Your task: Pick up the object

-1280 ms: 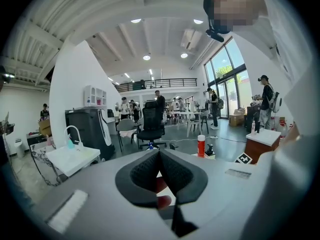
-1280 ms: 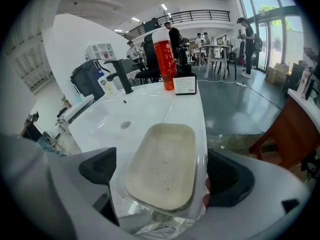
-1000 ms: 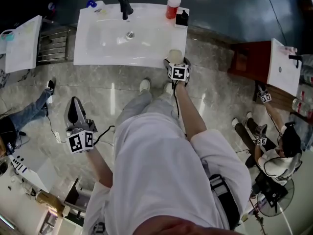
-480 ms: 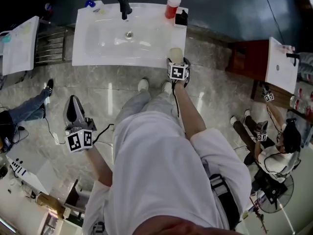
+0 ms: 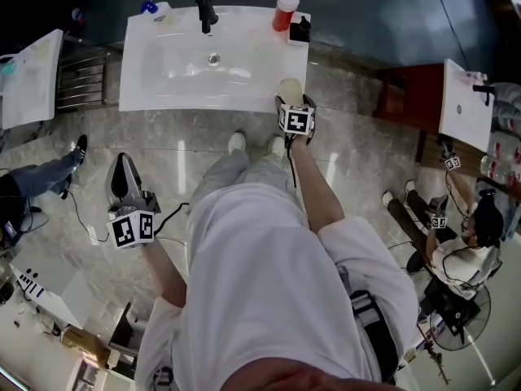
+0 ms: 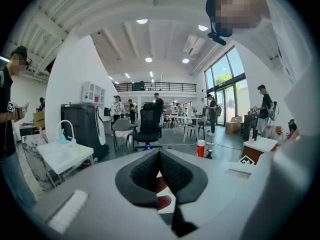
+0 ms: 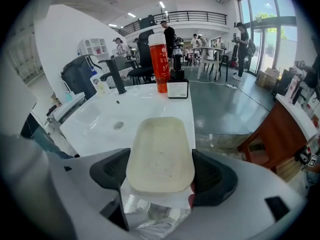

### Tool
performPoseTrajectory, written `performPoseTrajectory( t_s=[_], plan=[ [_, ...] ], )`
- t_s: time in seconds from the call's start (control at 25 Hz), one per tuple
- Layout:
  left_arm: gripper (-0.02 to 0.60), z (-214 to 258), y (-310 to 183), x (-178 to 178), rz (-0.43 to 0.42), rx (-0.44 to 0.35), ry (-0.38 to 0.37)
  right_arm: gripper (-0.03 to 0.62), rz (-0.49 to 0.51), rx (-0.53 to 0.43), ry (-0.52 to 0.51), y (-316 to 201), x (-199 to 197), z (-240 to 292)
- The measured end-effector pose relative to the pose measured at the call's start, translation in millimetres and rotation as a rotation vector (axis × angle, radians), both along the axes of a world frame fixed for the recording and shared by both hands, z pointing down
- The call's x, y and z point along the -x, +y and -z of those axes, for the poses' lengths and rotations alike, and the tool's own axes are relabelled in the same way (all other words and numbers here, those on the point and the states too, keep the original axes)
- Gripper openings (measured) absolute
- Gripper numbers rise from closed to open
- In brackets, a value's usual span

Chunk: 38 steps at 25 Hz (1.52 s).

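A cream, rounded-rectangle soap bar [image 7: 160, 151] lies between the dark pads of my right gripper [image 7: 161, 171], and both pads press on its long sides. From the head view the soap bar [image 5: 291, 90] sits at the front right corner of the white washbasin [image 5: 163, 68], with the right gripper [image 5: 293, 104] just behind it. My left gripper [image 5: 124, 177] hangs low over the marble floor, far from the basin. Its ribbed pads meet in the left gripper view, so the left gripper [image 6: 159, 171] is shut on nothing.
A black faucet [image 5: 203, 10], a red bottle with a white cap [image 5: 286, 10] and a small black stand [image 5: 299, 29] line the basin's back edge. A second basin [image 5: 466, 104] stands at the right. A seated person [image 5: 456, 259] is at the right, and a leg [image 5: 45, 177] at the left.
The right gripper stays at the basin's front right corner around the soap bar. The left gripper has barely drifted. The leg at the left has pulled further left.
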<state>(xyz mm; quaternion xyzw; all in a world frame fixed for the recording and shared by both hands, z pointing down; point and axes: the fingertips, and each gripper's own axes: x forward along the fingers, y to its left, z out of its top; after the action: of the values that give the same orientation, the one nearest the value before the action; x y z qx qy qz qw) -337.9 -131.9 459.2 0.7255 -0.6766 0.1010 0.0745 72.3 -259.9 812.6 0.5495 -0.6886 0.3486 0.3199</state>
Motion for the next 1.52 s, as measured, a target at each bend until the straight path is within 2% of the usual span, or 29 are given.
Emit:
performPoseTrajectory(
  t_s=[0.52,0.84,1.24,1.52],
  plan=[
    [-0.002,14,-21,-31,-0.100,-0.071,0.015,0.383,0.081,-0.263,-0.138,-24,37,122],
    [-0.002,24,-36,-59,-0.173,-0.116,0.027,0.383,0.094,-0.435,-0.241,-15,36,222],
    [-0.002,53,-54,-98,-0.265,-0.196,0.049,0.383,0.165,-0.674,-0.274,1,29,336],
    [-0.002,84,-65,-131,-0.340,-0.235,0.076,0.382,0.200,-0.818,-0.261,14,20,403]
  ],
)
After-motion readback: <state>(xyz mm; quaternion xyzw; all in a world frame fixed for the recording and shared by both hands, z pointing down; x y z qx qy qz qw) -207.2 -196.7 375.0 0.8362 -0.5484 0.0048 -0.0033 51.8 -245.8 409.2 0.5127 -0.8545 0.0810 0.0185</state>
